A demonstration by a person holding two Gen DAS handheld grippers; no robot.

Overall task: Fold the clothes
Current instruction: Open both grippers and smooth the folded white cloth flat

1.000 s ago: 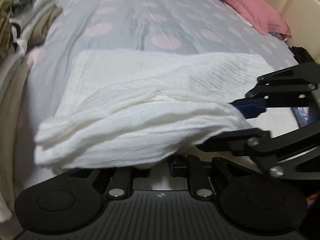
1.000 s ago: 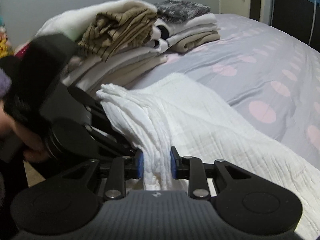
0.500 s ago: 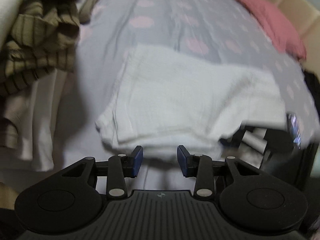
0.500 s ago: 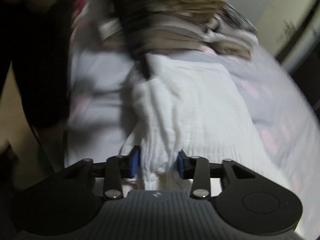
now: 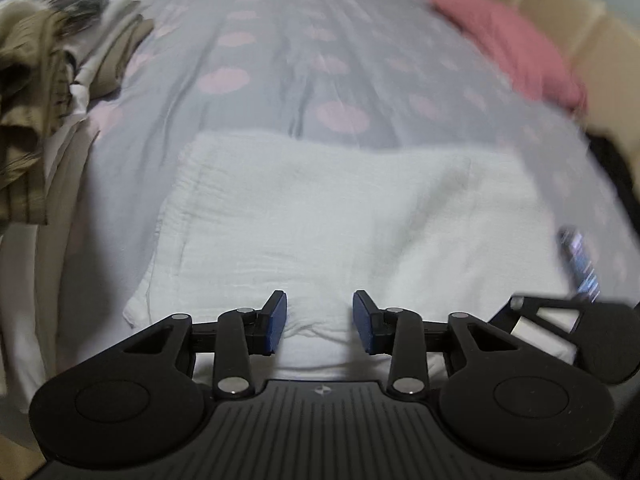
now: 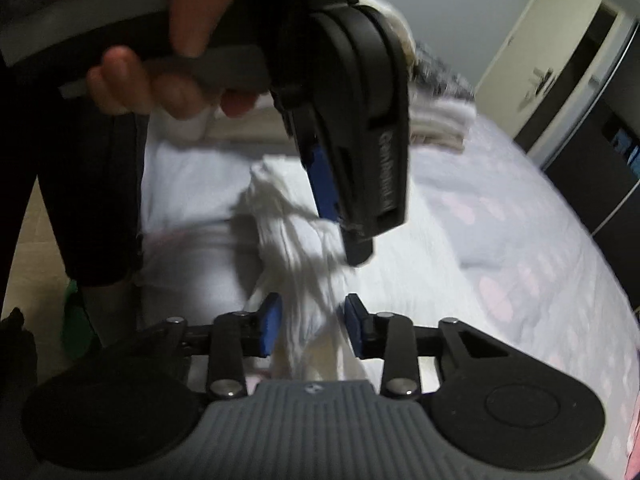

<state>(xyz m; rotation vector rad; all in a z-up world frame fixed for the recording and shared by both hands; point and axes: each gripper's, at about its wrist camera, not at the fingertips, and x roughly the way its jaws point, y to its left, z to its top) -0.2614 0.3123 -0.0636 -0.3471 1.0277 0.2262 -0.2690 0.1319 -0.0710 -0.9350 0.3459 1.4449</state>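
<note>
A white crinkled cloth (image 5: 320, 216) lies folded flat on the grey bedspread with pink dots (image 5: 304, 80). My left gripper (image 5: 319, 322) is open and empty, hovering just above the cloth's near edge. In the right wrist view the same white cloth (image 6: 304, 240) is bunched up, and a fold of it runs between the fingers of my right gripper (image 6: 310, 328), whose jaws stand apart with the cloth loose between them. The left gripper (image 6: 348, 132), held in a hand, hangs above the cloth in that view.
A pile of folded and crumpled clothes (image 5: 36, 92) sits at the bed's left side. A pink pillow (image 5: 508, 44) lies at the far right by the beige headboard. A phone-like object (image 5: 580, 264) lies right of the cloth. A wardrobe (image 6: 592, 92) stands beyond the bed.
My left gripper let go of the cloth, opened and pulled back above it. The cloth now lies flat. My right gripper's jaws have widened around the bunched fold.
</note>
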